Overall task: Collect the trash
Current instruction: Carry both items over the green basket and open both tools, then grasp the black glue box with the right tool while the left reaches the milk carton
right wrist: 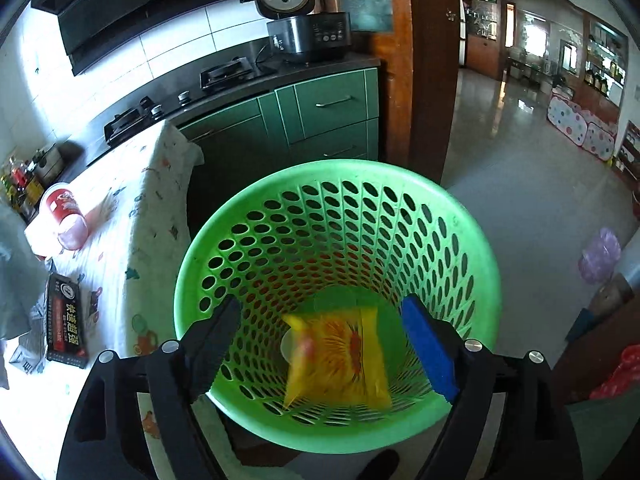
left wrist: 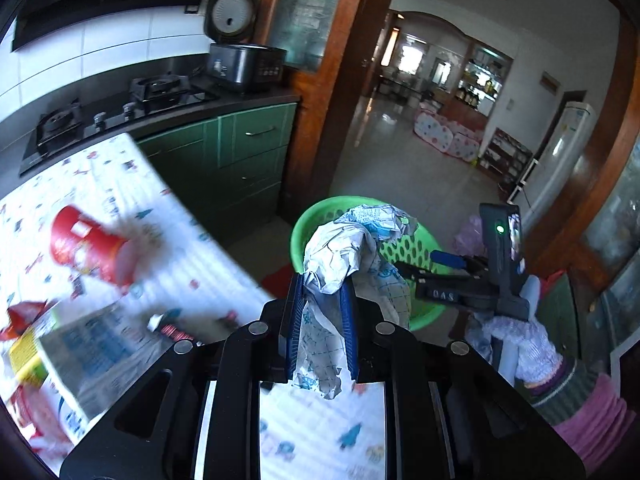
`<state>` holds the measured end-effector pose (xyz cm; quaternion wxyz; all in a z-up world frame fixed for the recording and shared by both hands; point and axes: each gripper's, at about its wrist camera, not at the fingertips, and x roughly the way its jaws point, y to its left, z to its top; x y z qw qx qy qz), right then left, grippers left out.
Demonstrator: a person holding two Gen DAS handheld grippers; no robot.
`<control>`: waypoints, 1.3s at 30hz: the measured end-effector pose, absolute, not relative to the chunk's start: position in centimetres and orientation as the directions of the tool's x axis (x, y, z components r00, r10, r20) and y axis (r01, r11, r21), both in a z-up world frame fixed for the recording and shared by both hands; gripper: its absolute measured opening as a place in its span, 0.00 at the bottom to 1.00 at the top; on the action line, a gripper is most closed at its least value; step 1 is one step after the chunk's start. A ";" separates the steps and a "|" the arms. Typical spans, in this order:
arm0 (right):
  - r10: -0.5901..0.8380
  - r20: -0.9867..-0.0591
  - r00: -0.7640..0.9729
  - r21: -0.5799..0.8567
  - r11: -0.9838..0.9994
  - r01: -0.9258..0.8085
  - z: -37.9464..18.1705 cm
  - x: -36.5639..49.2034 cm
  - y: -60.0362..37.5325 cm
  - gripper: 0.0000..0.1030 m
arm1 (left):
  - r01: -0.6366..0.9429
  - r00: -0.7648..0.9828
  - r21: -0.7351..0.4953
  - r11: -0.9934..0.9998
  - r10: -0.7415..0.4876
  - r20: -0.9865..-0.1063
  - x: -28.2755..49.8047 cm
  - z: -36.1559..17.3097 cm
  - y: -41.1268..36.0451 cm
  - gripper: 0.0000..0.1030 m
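Crumpled paper (left wrist: 334, 264) pinched in left hand-held gripper (left wrist: 322, 292), beside green basket (left wrist: 316, 210).

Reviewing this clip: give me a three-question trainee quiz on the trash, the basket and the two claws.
1. True or false: the right claw grips the yellow packet.
2. What does the left claw hold?
3. The packet is: A) on the table B) inside the green basket C) on the floor.

Key: 1 false, its jaws stand open above the basket. 2 crumpled paper. 3 B.
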<state>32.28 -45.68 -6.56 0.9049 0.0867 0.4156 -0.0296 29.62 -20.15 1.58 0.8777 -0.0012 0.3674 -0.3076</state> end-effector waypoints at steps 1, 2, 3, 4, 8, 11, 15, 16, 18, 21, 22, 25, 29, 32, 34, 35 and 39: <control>0.017 -0.754 0.656 0.132 0.983 0.126 -6.5 32.2 -45.9 0.77 | 0.544 0.538 -0.224 0.809 -0.541 -0.646 30.0 1.4 -20.9 0.17; 0.014 -0.752 0.659 0.128 0.984 0.126 -6.4 31.9 -46.0 0.77 | 0.548 0.533 -0.225 0.805 -0.544 -0.648 30.4 1.3 -21.7 0.17; 0.009 -0.750 0.661 0.123 0.984 0.127 -6.4 31.7 -46.1 0.77 | 0.550 0.530 -0.225 0.804 -0.545 -0.650 30.7 1.2 -22.2 0.17; 0.002 -0.748 0.663 0.115 0.985 0.128 -6.3 31.3 -46.2 0.77 | 0.552 0.524 -0.229 0.802 -0.547 -0.653 31.2 0.9 -22.9 0.17; -0.014 -0.733 0.680 0.089 0.989 0.116 -5.7 29.3 -46.4 0.77 | 0.552 0.498 -0.247 0.796 -0.552 -0.668 32.7 -0.2 -25.2 0.17; -0.020 -0.724 0.689 0.077 0.991 0.110 -5.5 28.1 -46.7 0.77 | 0.549 0.472 -0.258 0.795 -0.549 -0.690 33.9 -1.3 -27.2 0.17; -0.017 -0.718 0.695 0.078 0.991 0.105 -5.5 26.6 -47.1 0.77 | 0.544 0.459 -0.250 0.801 -0.534 -0.710 35.2 -2.7 -29.3 0.20; -0.013 -0.720 0.693 0.080 0.992 0.102 -5.6 26.2 -47.1 0.77 | 0.543 0.454 -0.252 0.801 -0.532 -0.715 35.5 -3.0 -29.7 0.21; -0.020 -0.720 0.694 0.071 0.992 0.102 -5.7 25.7 -47.1 0.77 | 0.536 0.448 -0.254 0.805 -0.527 -0.722 36.0 -3.5 -30.5 0.21; -0.026 -0.721 0.693 0.060 0.993 0.099 -6.0 25.2 -46.9 0.77 | 0.534 0.442 -0.254 0.807 -0.522 -0.729 36.1 -4.1 -31.4 0.26; -0.026 -0.720 0.693 0.058 0.993 0.098 -6.0 25.0 -46.9 0.77 | 0.530 0.442 -0.250 0.810 -0.516 -0.734 36.2 -4.3 -31.5 0.31; -0.022 -0.721 0.693 0.063 0.993 0.096 -6.0 24.9 -46.8 0.77 | 0.525 0.455 -0.257 0.812 -0.522 -0.721 36.0 -4.3 -31.1 0.52; -0.018 -0.716 0.698 0.071 0.993 0.099 -5.7 24.8 -46.5 0.77 | 0.533 0.467 -0.247 0.809 -0.525 -0.712 35.1 -3.6 -30.4 0.54; -0.004 -0.715 0.699 0.082 0.993 0.090 -5.5 24.6 -45.9 0.77 | 0.538 0.499 -0.216 0.815 -0.514 -0.698 33.7 -2.5 -29.4 0.54; 0.006 -0.710 0.704 0.085 0.993 0.077 -5.2 24.4 -45.1 0.77 | 0.532 0.519 -0.197 0.823 -0.501 -0.693 32.6 -1.6 -28.2 0.54; 0.013 -0.709 0.705 0.088 0.994 0.070 -5.0 24.2 -44.8 0.77 | 0.530 0.526 -0.186 0.827 -0.493 -0.693 32.1 -1.4 -27.6 0.54; 0.054 -0.700 0.712 0.106 0.994 0.029 -4.2 24.1 -42.8 0.77 | 0.509 0.567 -0.134 0.850 -0.448 -0.691 30.5 -0.4 -24.7 0.54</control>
